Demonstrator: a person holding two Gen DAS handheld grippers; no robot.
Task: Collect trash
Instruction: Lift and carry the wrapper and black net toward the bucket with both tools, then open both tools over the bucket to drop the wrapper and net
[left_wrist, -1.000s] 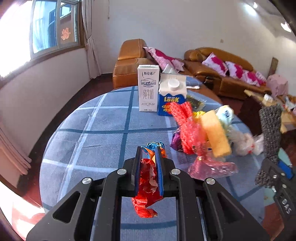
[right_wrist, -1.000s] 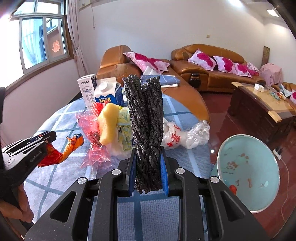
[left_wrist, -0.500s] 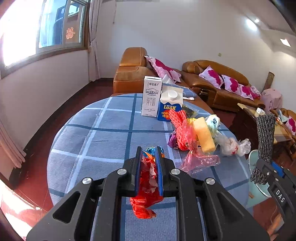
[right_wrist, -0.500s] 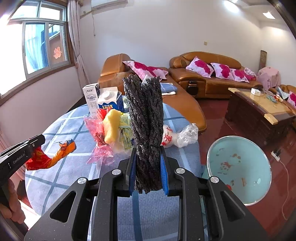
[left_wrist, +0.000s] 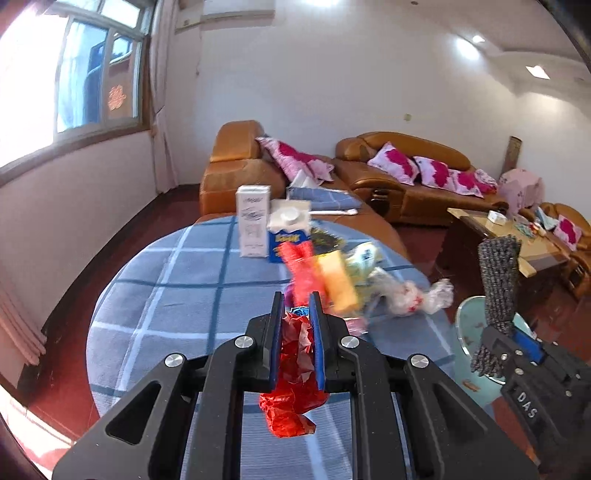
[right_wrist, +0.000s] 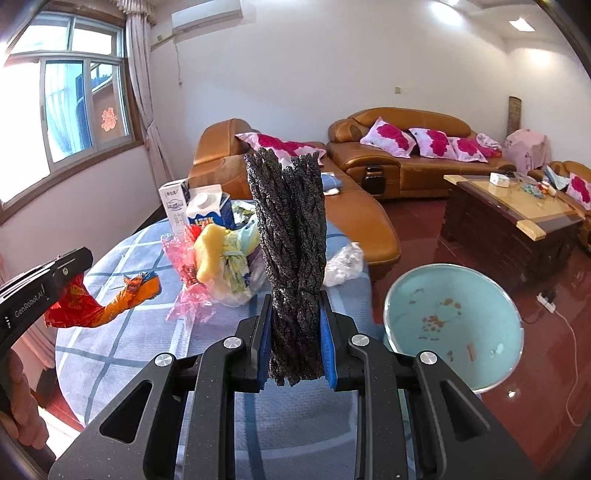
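We note a round table (left_wrist: 155, 295) under a blue checked cloth, below and ahead of both claws. Right of the right claw (right_wrist: 295, 332), on the floor, stands a pale blue bin (right_wrist: 454, 321) with scraps inside. Ahead of the claws, a heap of trash (right_wrist: 221, 266) lies on the table: bags and a yellow piece, with two cartons (left_wrist: 269, 229) upright beyond it. The right claw is clamped on a dark braided bundle (right_wrist: 288, 236), held upright above the table. The left claw (left_wrist: 297, 321) is clamped on a crumpled red wrapper (left_wrist: 291, 373), which hangs below its fingers, clear of the cloth.
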